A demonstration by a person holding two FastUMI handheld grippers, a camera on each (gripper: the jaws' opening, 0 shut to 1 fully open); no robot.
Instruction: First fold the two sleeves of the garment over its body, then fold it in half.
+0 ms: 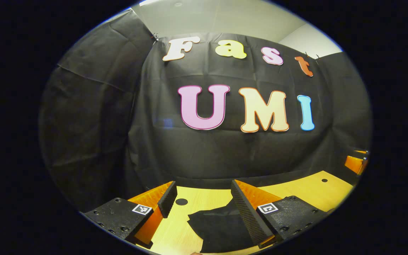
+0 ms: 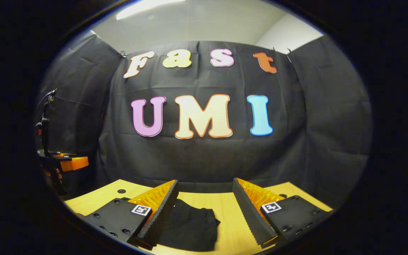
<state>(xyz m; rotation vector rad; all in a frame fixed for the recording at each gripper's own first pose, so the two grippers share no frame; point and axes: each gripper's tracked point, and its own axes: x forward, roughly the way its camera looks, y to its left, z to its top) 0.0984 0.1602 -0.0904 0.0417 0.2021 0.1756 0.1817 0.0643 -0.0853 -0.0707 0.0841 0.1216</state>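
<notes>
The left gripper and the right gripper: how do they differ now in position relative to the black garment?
The left gripper has the garment nearer its right finger; the right gripper has the garment nearer its left finger. Both are open, raised over the wooden table, holding nothing.

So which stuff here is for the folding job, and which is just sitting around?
For the job:
- black garment, lying crumpled on the table
- left tool, open above it
- right tool, open above it

Just there:
- wooden table underneath
- round hole in the tabletop
- black cloth wall behind
</notes>
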